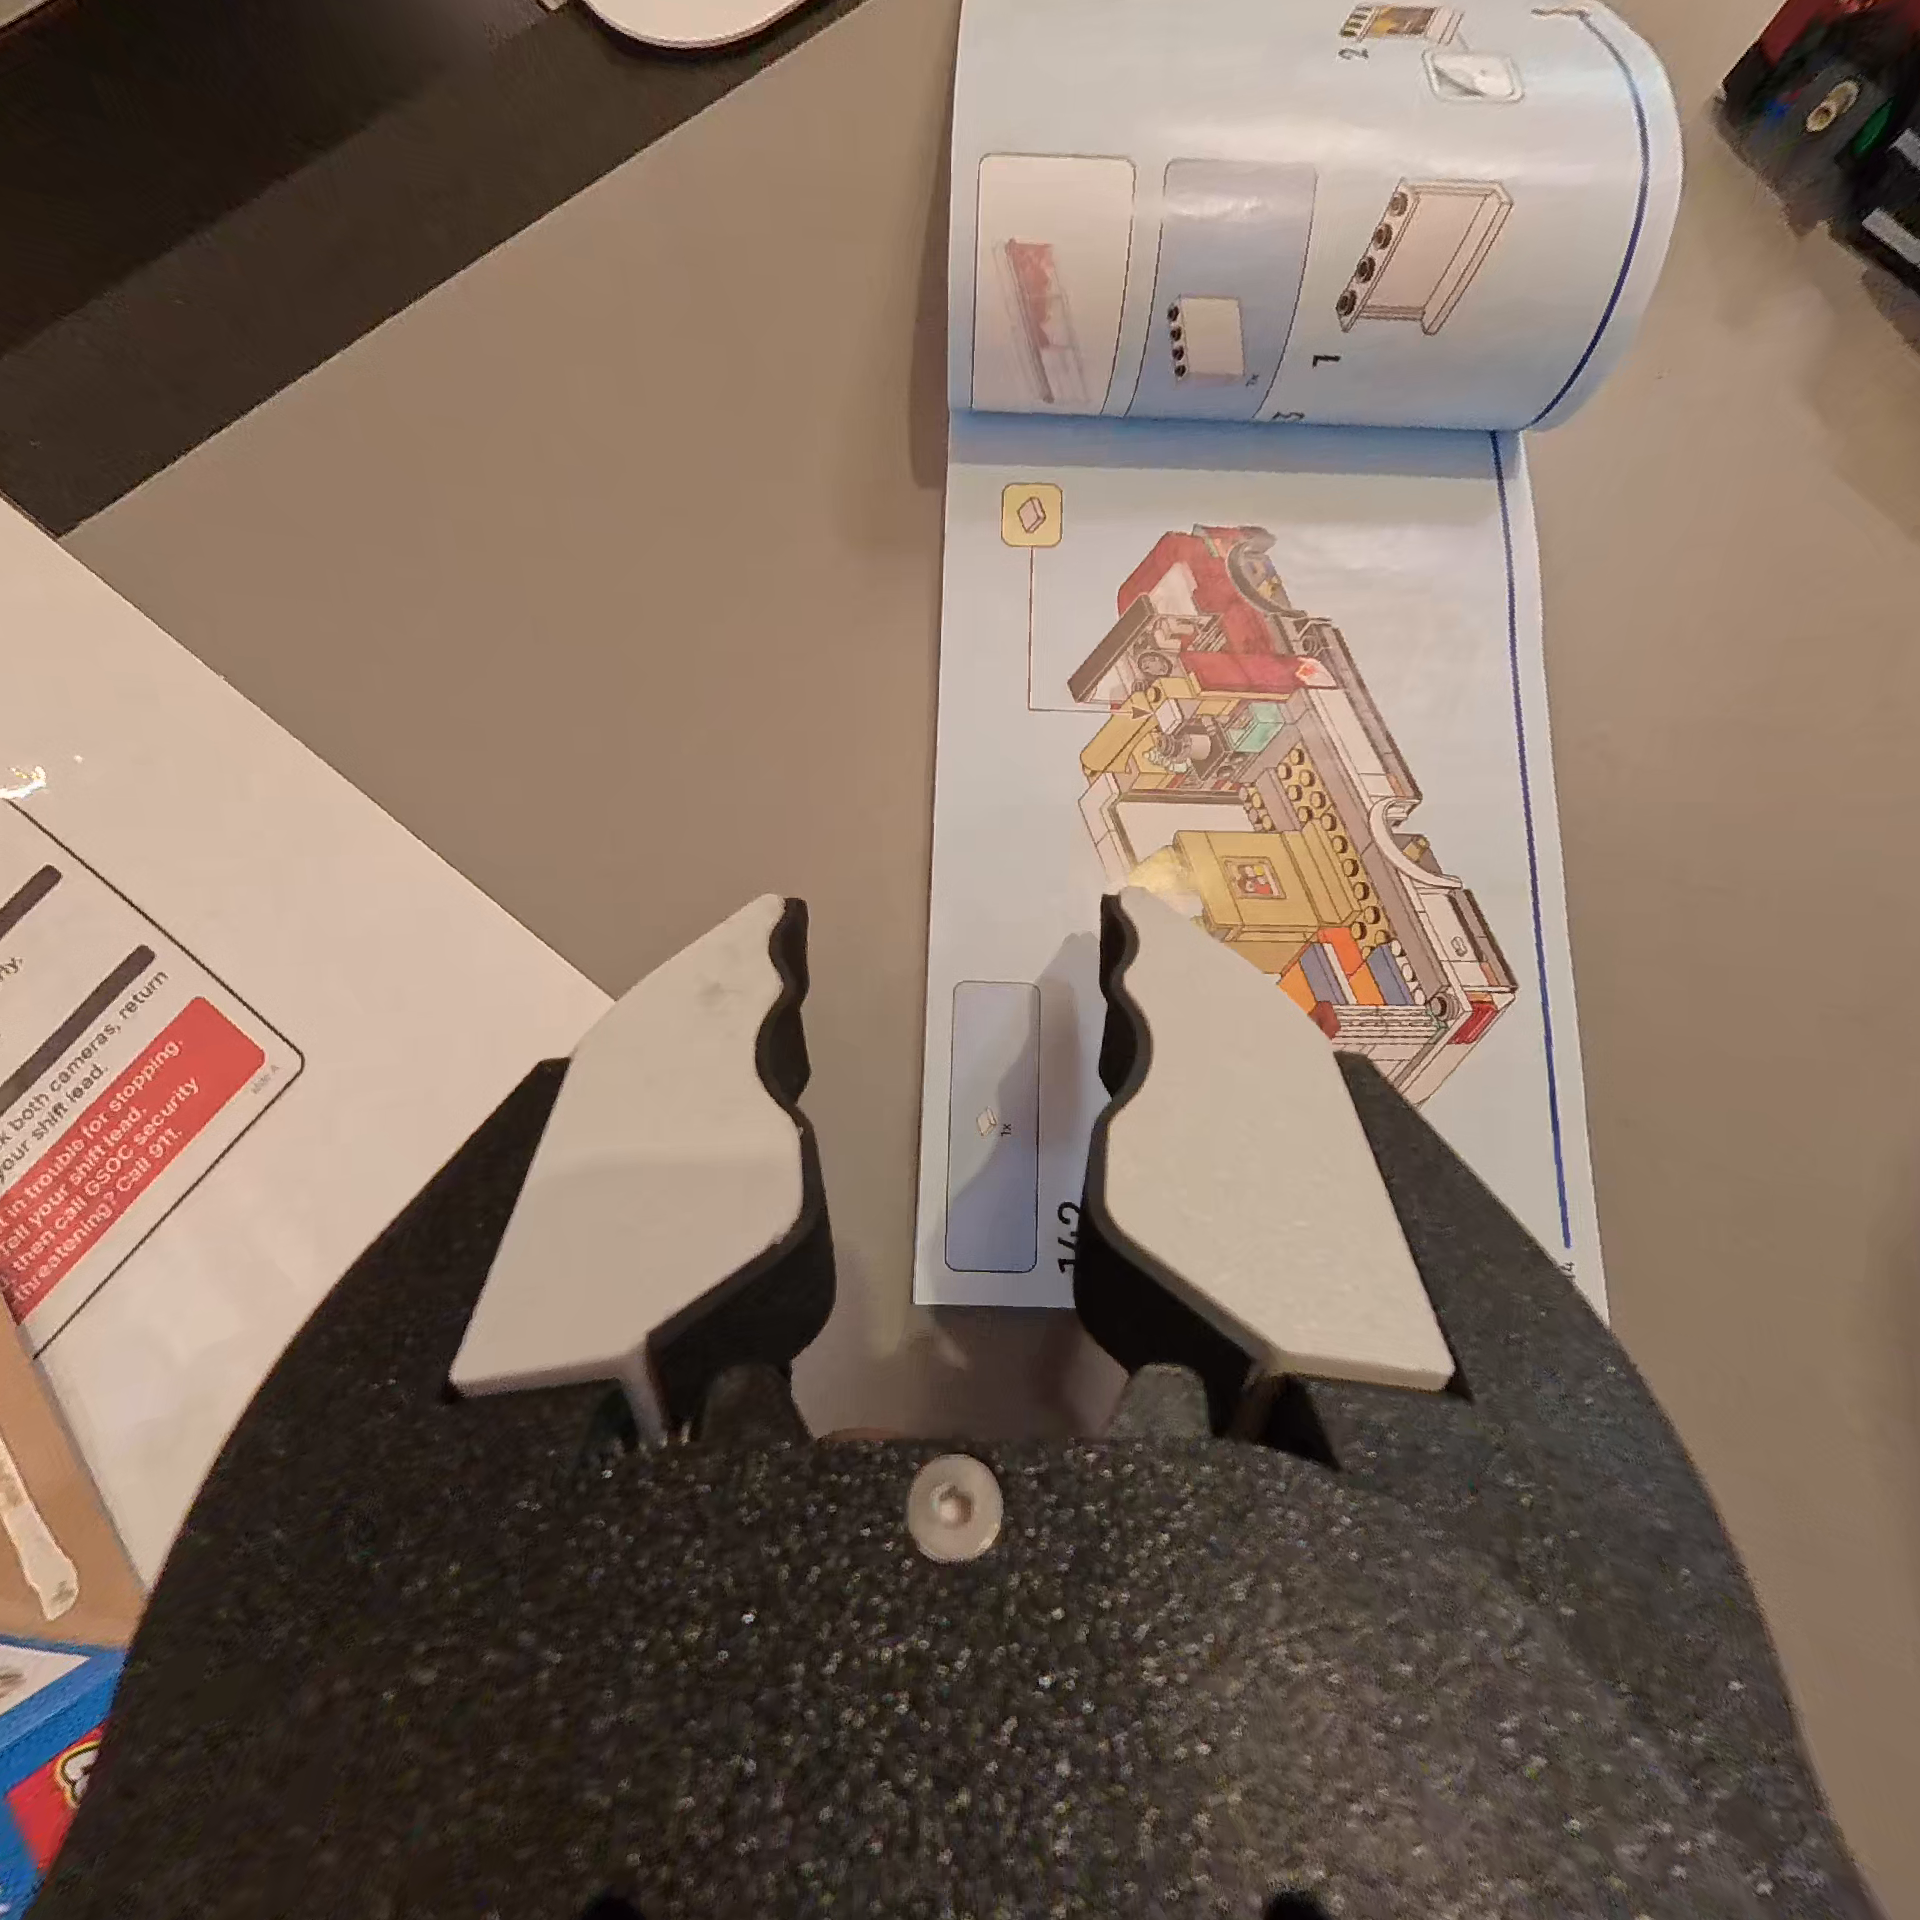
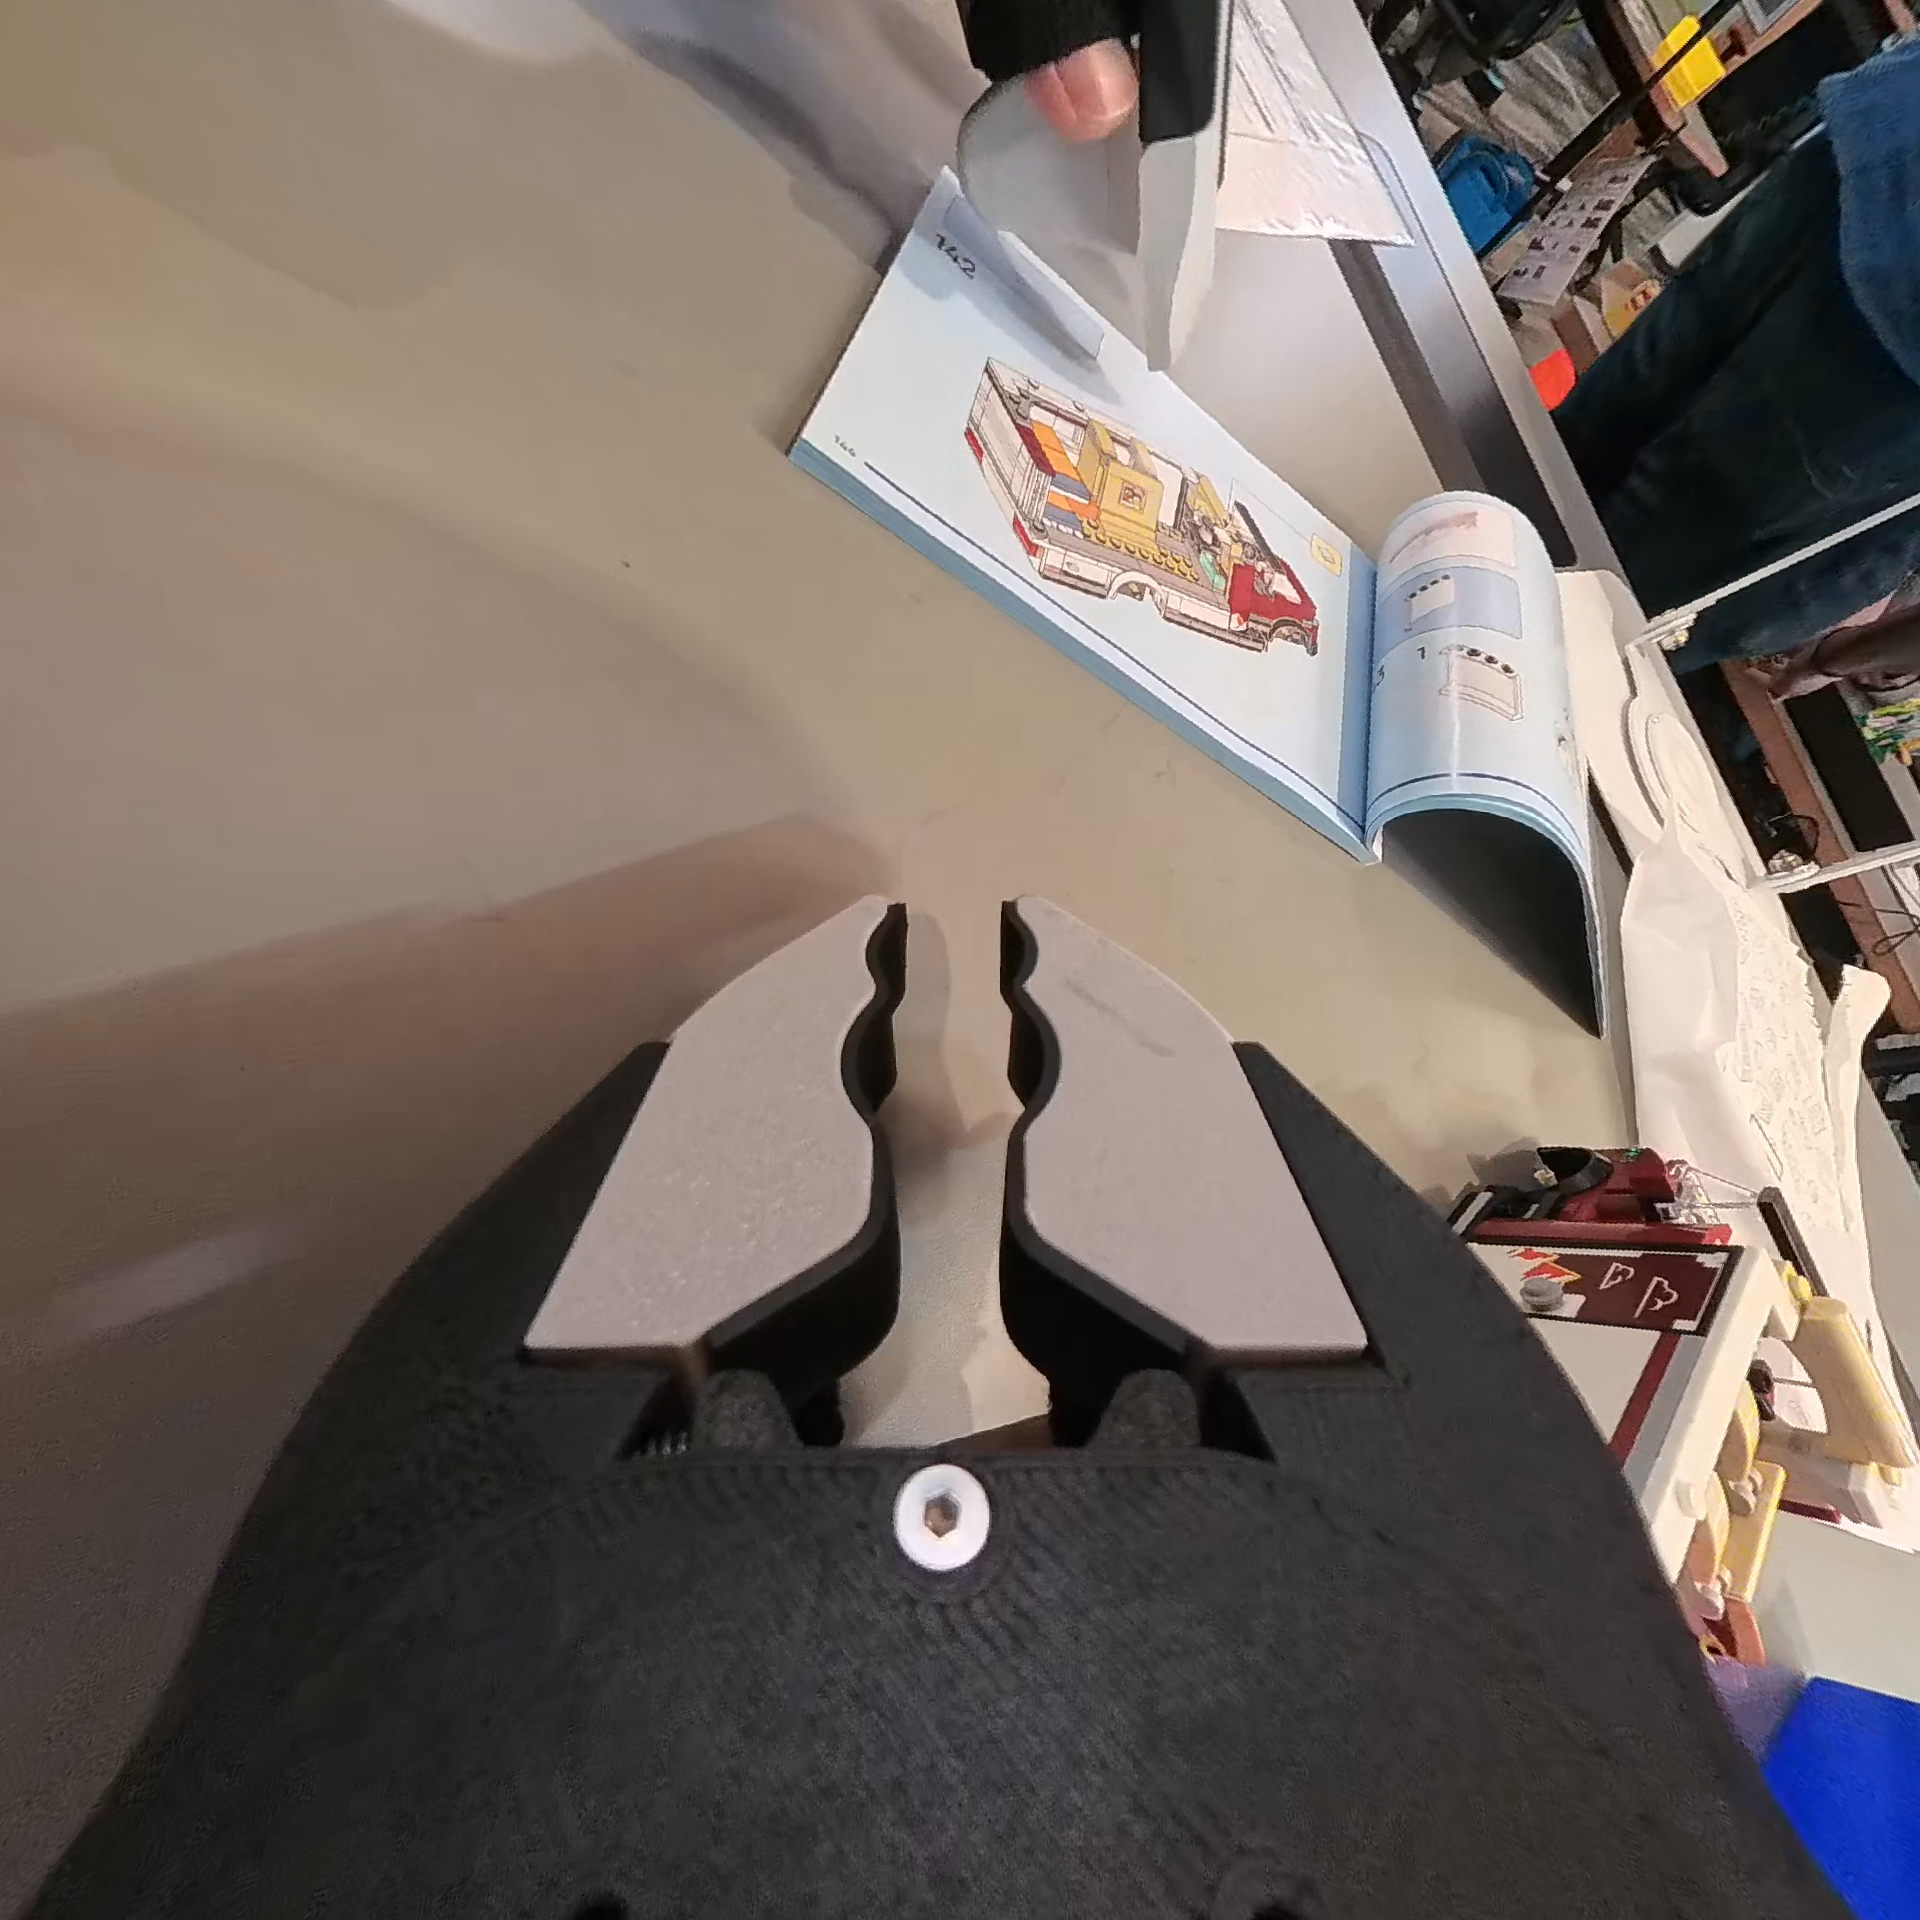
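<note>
Both views are evenly and fairly brightly lit from overhead, in a warm indoor tone. Soft glare washes the glossy pages of the open booklet [image 1: 1247, 831], strongest on its curled far page. The surface [image 2: 416, 623] carries broad, soft-edged shadows in the right wrist view. Wide-angle distortion bends straight edges toward the frame borders, and the right edge there is slightly blurred.
</note>
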The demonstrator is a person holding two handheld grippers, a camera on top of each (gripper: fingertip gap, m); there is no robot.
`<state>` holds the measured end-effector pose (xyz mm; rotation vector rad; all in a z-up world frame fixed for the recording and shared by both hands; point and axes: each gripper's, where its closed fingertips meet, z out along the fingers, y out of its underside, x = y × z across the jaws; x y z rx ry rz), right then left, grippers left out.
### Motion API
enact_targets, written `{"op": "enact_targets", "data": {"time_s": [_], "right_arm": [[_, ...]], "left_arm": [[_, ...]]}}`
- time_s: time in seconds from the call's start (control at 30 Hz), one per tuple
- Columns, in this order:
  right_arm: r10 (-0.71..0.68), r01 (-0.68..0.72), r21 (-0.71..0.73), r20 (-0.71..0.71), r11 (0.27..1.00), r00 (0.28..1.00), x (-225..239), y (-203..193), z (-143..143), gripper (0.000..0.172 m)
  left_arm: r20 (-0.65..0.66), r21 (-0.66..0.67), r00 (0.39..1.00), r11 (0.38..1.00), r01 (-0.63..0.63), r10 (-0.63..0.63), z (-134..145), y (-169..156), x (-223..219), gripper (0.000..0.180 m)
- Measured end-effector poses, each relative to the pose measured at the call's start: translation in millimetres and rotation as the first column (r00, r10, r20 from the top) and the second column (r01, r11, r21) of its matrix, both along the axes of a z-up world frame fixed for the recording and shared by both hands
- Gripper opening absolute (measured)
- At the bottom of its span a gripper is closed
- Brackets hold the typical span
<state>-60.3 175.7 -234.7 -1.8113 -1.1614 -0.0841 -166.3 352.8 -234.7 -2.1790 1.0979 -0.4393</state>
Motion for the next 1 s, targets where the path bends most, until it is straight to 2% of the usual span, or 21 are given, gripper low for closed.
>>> {"op": "enact_targets", "data": {"time_s": [0.4, 0.63, 1.0], "right_arm": [[-0.001, 0.001, -0.006, -0.005, 1.000, 1.000, -1, 0, 0, 0.018], [0.002, -0.002, -0.004, -0.003, 1.000, 1.000, -2, -1, -1, 0.017], [0.004, -0.004, -0.004, -0.002, 1.000, 1.000, -2, -2, -1, 0.017]], "left_arm": [[-0.011, -0.043, 1.000, 0.999, 0.018, -0.019, -2, -9, -8, 0.054], [0.037, -0.091, 0.995, 0.991, 0.097, -0.094, 4, -26, -1, 0.055], [0.021, -0.154, 0.997, 0.985, 0.079, -0.077, -1, -34, -12, 0.070]]}}
